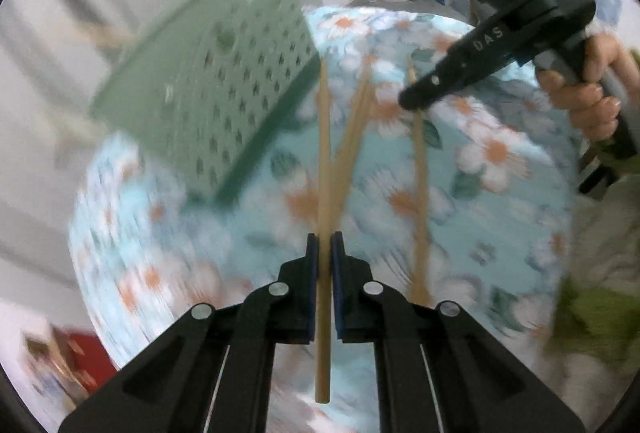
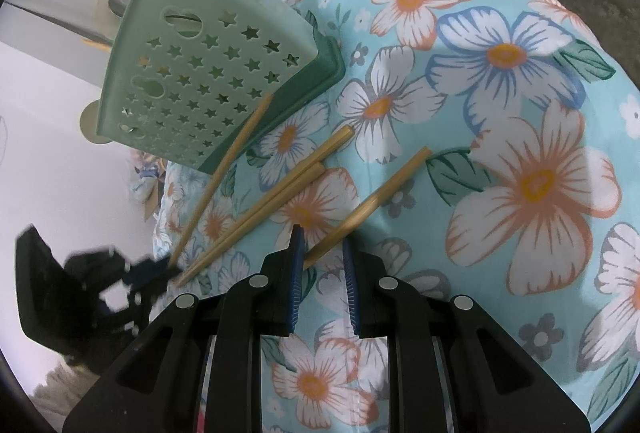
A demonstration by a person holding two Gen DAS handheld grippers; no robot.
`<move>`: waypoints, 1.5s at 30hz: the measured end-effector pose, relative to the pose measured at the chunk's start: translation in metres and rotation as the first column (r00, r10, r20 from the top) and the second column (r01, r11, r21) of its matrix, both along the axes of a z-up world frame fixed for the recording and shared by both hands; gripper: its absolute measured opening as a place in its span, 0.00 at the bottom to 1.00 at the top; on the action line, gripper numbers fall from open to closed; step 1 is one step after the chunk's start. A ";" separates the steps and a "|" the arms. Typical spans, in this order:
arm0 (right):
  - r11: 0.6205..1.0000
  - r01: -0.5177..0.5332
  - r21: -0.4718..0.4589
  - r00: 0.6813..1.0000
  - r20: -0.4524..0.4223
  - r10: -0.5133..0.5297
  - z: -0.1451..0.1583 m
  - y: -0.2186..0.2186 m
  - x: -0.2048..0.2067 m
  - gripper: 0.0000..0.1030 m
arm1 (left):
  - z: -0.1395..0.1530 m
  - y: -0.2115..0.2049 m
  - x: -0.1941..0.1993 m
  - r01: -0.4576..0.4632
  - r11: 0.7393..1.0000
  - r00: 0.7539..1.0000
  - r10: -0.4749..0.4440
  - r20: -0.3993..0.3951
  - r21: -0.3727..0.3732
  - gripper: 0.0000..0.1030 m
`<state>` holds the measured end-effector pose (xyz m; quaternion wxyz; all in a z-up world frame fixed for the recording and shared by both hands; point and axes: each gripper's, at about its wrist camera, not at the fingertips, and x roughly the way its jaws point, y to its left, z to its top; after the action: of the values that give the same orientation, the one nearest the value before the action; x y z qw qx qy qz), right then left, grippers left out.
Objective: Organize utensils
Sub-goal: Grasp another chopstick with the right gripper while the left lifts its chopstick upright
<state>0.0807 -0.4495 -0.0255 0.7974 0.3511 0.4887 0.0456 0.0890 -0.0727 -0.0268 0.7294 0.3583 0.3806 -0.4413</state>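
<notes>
A: Pinching one tan wooden chopstick [image 1: 323, 169] upright, left gripper [image 1: 325, 257]; why?
B: I'd slot it into the green star-perforated plastic holder [image 2: 200, 73]. Right gripper [image 2: 322, 253] spread around another chopstick [image 2: 372, 203], not gripping.

The utensil holder [image 2: 208, 73] stands on the surface [image 2: 500, 113], at its far left edge as the right wrist view shows it. One chopstick [image 2: 224, 177] crosses in front of the holder's lower corner, its near end at the left gripper [image 2: 160, 273]. Just right of the holder lie two chopsticks [image 2: 288, 185] side by side, touching. Further right of the holder lies a single chopstick [image 2: 372, 205], its near end between the fingers [image 2: 297, 261] of the right gripper [image 2: 322, 265].
</notes>
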 end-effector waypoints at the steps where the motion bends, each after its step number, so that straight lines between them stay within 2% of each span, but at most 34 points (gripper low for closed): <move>1: 1.000 0.001 0.000 1.000 0.000 -0.001 0.000 0.000 0.000 0.17 | -0.003 0.005 -0.002 -0.028 1.000 0.999 0.028 -0.041 -0.002 0.06; 5: 1.000 -0.002 -0.004 1.000 0.000 0.002 0.000 0.001 0.001 0.17 | -0.025 0.029 -0.015 -0.122 0.992 0.972 0.123 -0.201 0.021 0.06; 9: 1.000 -0.002 -0.011 1.000 -0.001 0.002 0.001 0.003 0.003 0.17 | -0.030 0.037 -0.019 -0.167 0.986 0.954 0.161 -0.252 -0.005 0.10; 11: 1.000 0.000 -0.013 1.000 0.000 0.000 0.001 0.004 0.004 0.17 | -0.028 0.038 -0.013 -0.198 0.980 0.935 0.178 -0.305 -0.033 0.20; 12: 1.000 0.001 -0.012 1.000 0.000 -0.001 0.001 0.004 0.003 0.17 | -0.026 0.037 -0.010 -0.212 0.976 0.926 0.183 -0.329 -0.052 0.22; 16: 1.000 0.004 -0.010 1.000 0.001 -0.004 0.000 0.005 0.003 0.17 | -0.020 0.025 0.002 -0.232 0.968 0.917 0.187 -0.353 -0.090 0.26; 19: 1.000 0.002 -0.010 1.000 0.001 -0.002 0.000 0.004 0.003 0.17 | -0.018 0.010 0.007 -0.226 0.966 0.922 0.171 -0.347 -0.124 0.26; 22: 1.000 0.003 -0.004 1.000 0.003 -0.003 0.000 0.003 0.003 0.17 | -0.016 -0.013 0.016 -0.206 0.967 0.942 0.154 -0.297 -0.151 0.26; 30: 1.000 0.001 0.009 1.000 0.002 -0.001 -0.002 -0.002 0.003 0.17 | -0.029 -0.054 0.034 -0.186 0.979 0.960 0.162 -0.228 -0.089 0.26; 33: 1.000 0.003 0.007 1.000 0.005 -0.003 -0.002 -0.003 0.002 0.17 | -0.032 -0.064 0.034 -0.182 0.981 0.967 0.164 -0.195 -0.075 0.20; 37: 1.000 0.009 0.015 1.000 0.009 -0.009 -0.002 -0.004 0.000 0.17 | -0.035 -0.072 0.036 -0.184 0.981 0.969 0.170 -0.179 -0.068 0.07; 42: 0.999 0.020 0.039 1.000 0.017 -0.020 -0.004 -0.008 -0.003 0.16 | -0.034 -0.082 0.039 -0.194 0.978 0.969 0.178 -0.171 -0.079 0.06; 45: 0.997 0.029 0.065 0.999 0.022 -0.031 -0.006 -0.014 -0.005 0.15 | -0.026 -0.072 0.036 -0.196 0.977 0.969 0.179 -0.168 -0.086 0.06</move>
<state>0.0758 -0.4638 -0.0316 0.7917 0.3836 0.4725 0.0535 0.1247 -0.1452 -0.0532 0.7525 0.2465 0.4468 -0.4163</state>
